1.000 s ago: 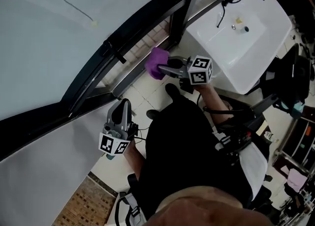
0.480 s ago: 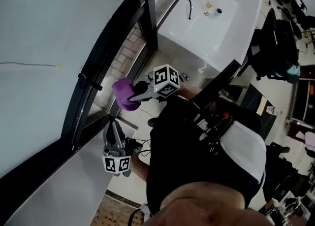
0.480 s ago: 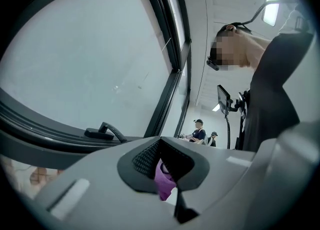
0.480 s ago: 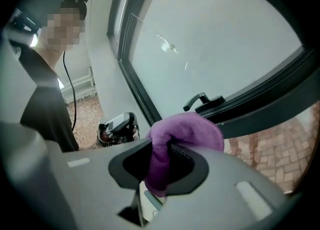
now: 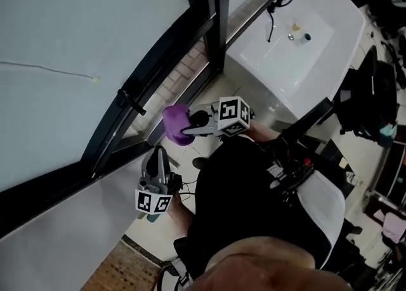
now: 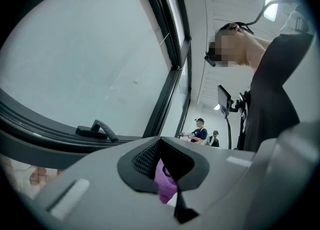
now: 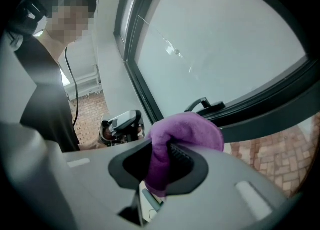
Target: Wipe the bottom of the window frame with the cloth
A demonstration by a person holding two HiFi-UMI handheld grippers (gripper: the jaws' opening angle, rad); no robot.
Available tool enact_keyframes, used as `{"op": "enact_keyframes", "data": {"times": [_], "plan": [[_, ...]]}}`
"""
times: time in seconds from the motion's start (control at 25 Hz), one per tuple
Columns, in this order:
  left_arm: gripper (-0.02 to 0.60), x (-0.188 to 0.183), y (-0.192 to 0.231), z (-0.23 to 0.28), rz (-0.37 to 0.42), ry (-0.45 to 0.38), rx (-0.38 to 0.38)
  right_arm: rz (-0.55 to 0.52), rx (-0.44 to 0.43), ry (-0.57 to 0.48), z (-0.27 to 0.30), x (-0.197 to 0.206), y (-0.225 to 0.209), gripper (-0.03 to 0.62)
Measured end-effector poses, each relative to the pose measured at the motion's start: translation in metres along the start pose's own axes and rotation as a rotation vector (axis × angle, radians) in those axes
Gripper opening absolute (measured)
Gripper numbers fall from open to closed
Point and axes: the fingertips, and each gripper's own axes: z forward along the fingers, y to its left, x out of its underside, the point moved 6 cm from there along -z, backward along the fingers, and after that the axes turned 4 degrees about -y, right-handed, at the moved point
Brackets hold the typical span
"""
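Right gripper [image 7: 161,164] clamps the purple cloth [image 7: 190,129], centre frame, near the window frame [image 5: 158,64]'s bottom rail; best pressed flat and swept steadily along it. Left gripper [image 5: 157,156], jaws together and empty, waits lower left.

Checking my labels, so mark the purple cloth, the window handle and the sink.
purple cloth [image 5: 174,123], head view, its bunched upper fold
window handle [image 5: 131,103], head view, middle of the lever
sink [image 5: 298,61], head view, bare basin floor
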Motion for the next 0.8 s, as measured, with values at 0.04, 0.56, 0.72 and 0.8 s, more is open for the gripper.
{"op": "enact_keyframes", "data": {"times": [0.04, 0.56, 0.72, 0.8], "plan": [[0.0, 0.0, -0.002, 0.004, 0.005, 0.005, 0.002, -0.004, -0.012, -0.017, -0.003, -0.003, 0.001, 0.064], [0.0, 0.0, -0.012, -0.023, -0.016, 0.048, -0.21, 0.004, -0.183, -0.036, 0.012, -0.005, 0.013, 0.064], [0.0, -0.003, -0.011, -0.052, -0.026, 0.027, -0.25, -0.01, -0.215, -0.024, 0.031, 0.002, 0.026, 0.064], [0.0, -0.007, -0.008, -0.067, -0.028, 0.018, -0.256, -0.019, -0.22, -0.025, 0.043, 0.006, 0.036, 0.064]]}}
